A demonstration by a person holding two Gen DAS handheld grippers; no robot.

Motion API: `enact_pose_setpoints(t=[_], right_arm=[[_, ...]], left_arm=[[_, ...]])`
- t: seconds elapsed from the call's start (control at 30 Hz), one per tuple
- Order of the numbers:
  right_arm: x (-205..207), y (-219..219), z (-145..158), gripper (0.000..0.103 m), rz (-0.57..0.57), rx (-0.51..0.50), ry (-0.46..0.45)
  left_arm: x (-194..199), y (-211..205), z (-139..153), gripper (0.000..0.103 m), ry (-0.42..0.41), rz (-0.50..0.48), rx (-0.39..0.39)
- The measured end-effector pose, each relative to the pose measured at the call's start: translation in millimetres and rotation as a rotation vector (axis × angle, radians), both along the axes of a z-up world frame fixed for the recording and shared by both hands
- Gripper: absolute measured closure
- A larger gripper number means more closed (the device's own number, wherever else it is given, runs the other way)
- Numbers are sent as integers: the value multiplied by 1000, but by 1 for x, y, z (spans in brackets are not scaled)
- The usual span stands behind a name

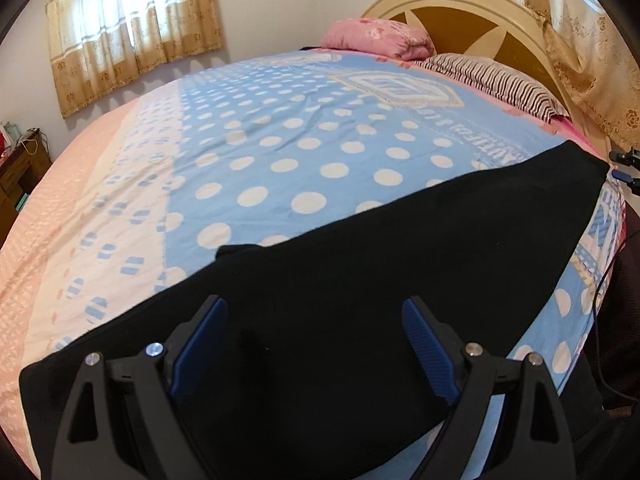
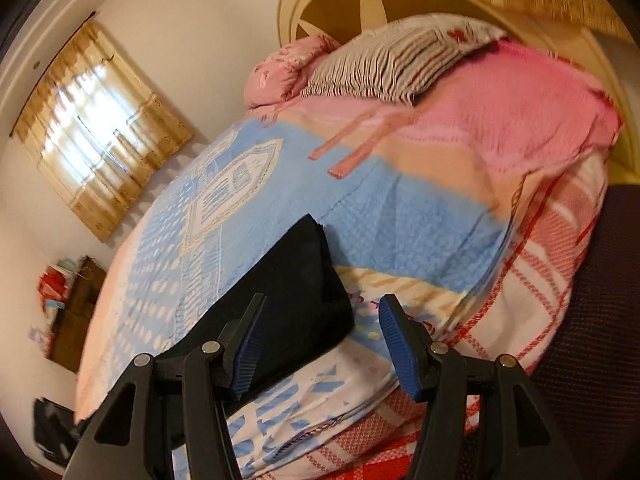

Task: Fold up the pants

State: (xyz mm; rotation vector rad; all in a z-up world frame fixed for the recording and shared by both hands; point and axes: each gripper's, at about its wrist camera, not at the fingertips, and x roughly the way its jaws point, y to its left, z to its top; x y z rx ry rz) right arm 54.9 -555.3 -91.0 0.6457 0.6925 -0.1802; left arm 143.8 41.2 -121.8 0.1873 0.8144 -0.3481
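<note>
A bedroom is shown, with a bed covered by a blue polka-dot blanket, a curtained window on the far wall, and a striped pillow and pink pillow set against the headboard. The black pants are laid flat along the near edge of the bed. The left gripper is held wide apart above the pants, nothing gripped. The right gripper is likewise spread wide at the pants' right end, empty.

we see the pants lying flat on the blanket, near the bed's front edge; two pillows rest behind, against the headboard.
</note>
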Motion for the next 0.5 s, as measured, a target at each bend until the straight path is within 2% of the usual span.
enact_pose_setpoints(t=[0.1, 0.33, 0.5], right_arm=[[7, -7, -12, 45, 12, 17, 25], [18, -2, -17, 45, 62, 32, 16], [33, 2, -23, 46, 88, 12, 53]], left_arm=[[2, -2, -5, 11, 13, 6, 14], [5, -5, -19, 11, 56, 16, 28], [4, -6, -21, 11, 62, 10, 26]])
